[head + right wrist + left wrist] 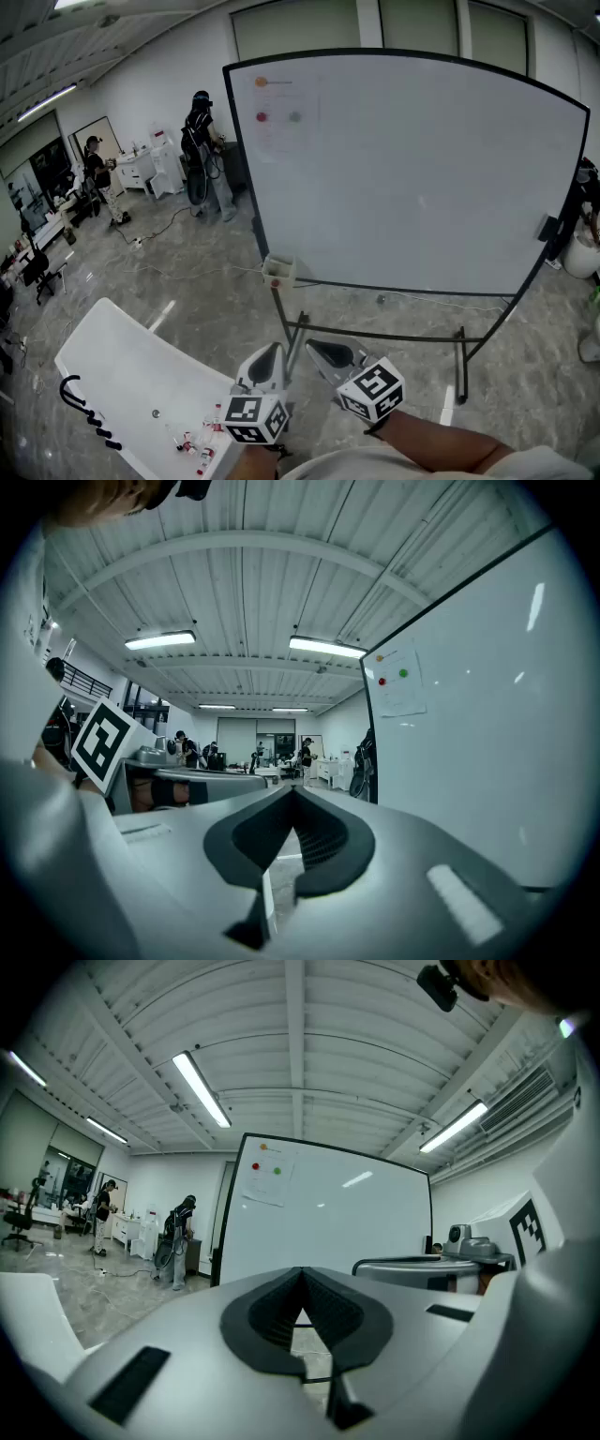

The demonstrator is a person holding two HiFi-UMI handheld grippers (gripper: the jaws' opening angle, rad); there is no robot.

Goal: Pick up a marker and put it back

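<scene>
I see a long white bench (112, 361) low on my left in the head view. Some little red and white things (195, 446) lie in a bunch near its close end. They are too small for me to tell what they are. A tiny dark dot (156, 412) sits on the top, apart from them. A black bendy thing (82, 410) runs along its left edge. The bench stands on a shiny grey floor (187, 281). The whiteboard stand (461, 370) rests on that floor too, and a thin cable (164, 223) lies across it farther off.
</scene>
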